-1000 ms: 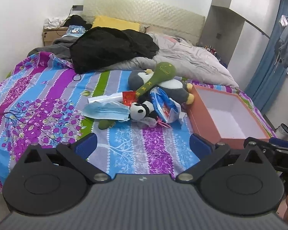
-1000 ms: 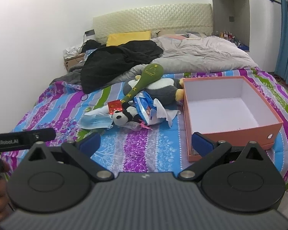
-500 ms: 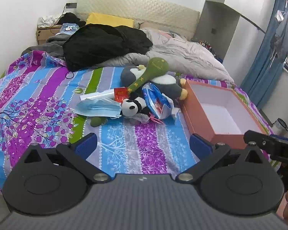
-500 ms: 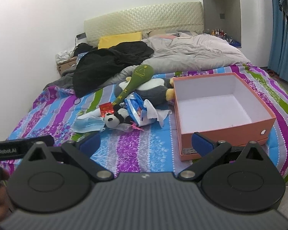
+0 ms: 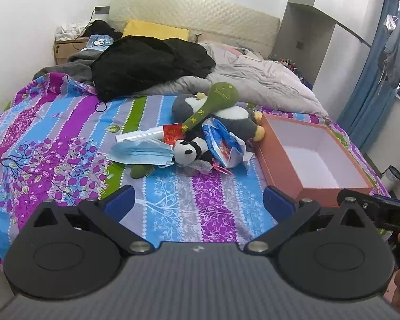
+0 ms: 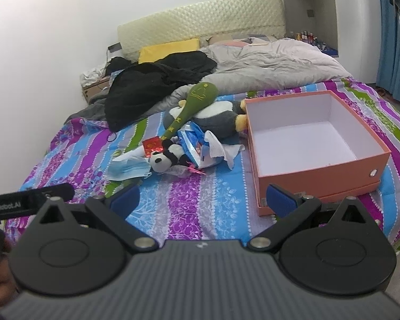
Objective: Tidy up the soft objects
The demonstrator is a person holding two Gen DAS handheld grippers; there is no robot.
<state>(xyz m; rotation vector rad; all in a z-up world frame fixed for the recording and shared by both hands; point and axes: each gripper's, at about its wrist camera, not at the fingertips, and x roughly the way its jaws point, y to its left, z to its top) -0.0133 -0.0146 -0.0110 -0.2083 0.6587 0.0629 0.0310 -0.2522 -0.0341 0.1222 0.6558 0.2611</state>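
Here both grippers' jaws gape empty above bare bedsheet (image 5: 189,213) beside the box (image 6: 317,176).

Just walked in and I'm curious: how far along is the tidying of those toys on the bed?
Barely begun. Done: nothing; the orange box is empty. In hand: nothing; the left gripper and right gripper are both open, apart from the pile. Left: the panda, the grey plush, the green plush, plus masks and a tissue pack lying among them.
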